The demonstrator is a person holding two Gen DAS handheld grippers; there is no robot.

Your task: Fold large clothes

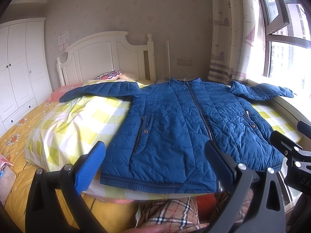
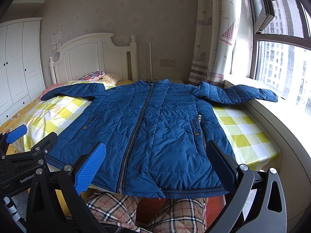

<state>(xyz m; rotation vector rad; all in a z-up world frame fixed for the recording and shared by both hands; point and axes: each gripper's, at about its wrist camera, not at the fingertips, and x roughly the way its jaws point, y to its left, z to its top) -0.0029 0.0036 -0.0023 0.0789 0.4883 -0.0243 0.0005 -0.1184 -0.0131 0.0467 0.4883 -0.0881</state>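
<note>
Your landmark is the blue quilted zip-front jacket, which lies face up and zipped on the bed, spread flat with both sleeves stretched out to the sides.

Far to the left of the jacket stands the white panelled wardrobe. Nearer to it, still on the left, you see the orange flower-print bedsheet, and the yellow-and-white checked quilt lies under the jacket's left half and left sleeve. Behind the jacket's left sleeve is the white wooden headboard.

Your left gripper hovers over the jacket's hem, left of the zip line; its jaws stand wide apart and hold nothing. Your right gripper hovers over the hem on the right of the zip, also wide apart and holding nothing. Both are above the cloth; whether they touch it I cannot tell.

Below the jacket's hem, the beige checked trousers are visible.

To the right of the jacket, its right sleeve rests on the window ledge, and the patterned curtain hangs behind that sleeve.
</note>
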